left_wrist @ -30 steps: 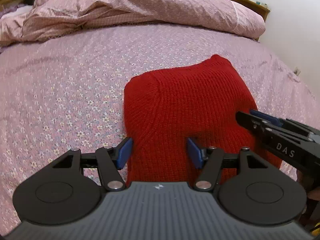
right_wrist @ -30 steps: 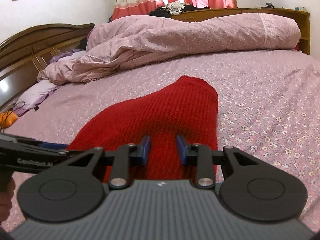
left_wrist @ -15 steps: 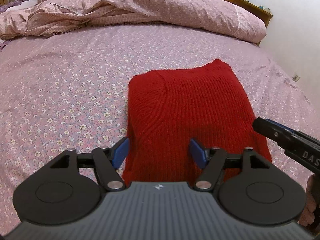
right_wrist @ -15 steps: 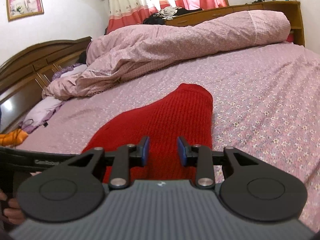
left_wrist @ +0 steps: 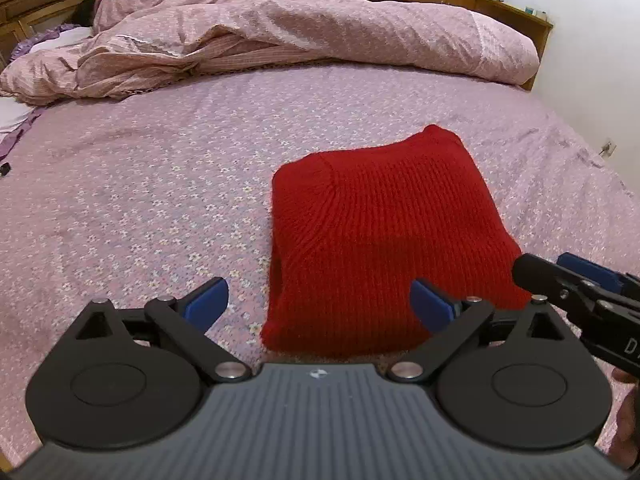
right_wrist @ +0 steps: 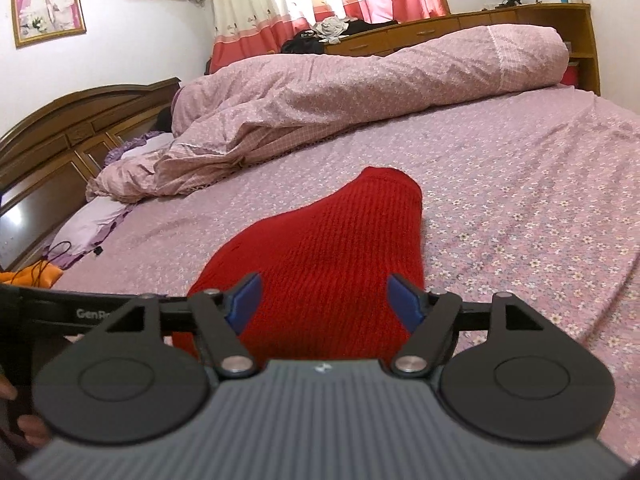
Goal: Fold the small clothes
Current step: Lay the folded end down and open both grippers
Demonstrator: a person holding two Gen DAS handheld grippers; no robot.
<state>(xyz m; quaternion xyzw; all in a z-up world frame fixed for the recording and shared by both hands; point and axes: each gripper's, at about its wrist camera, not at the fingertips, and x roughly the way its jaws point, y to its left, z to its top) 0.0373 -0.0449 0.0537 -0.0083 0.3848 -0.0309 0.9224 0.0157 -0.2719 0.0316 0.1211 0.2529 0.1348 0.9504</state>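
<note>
Right, hidden bits first: the red knit garment [left_wrist: 384, 240] lies folded on the bed sheet [left_wrist: 140, 200], but its near edge is cut off behind the left gripper [left_wrist: 320, 304] body in the left wrist view, and behind the right gripper [right_wrist: 324, 300] body in the right wrist view, so can't tell how tidy that edge is. What kind of garment it is can't be told either; only a ribbed knit top layer shows. The right gripper pokes into the left view at the garment's right side, only partly in frame w/ its lettering cut off. A bit of hand [right_wrist: 24, 428] shows at the lower left of the right wrist view, blurred.

Left gripper: jaws opening, spread wide, blue pads clear of the garment; one pad sits off the garment's left edge over the sheet, the other above the knit, nothing gripped. Right gripper: jaws opening too, pads apart over the garment's near end, not pinching it.

Vs a sec ago: both sets of pads were much closer together, esp. the right ones. Both cams now sit further back from the garment, which looks unmoved. The rumpled duvet [left_wrist: 280, 28] lies beyond the garment, well apart from it.
</note>
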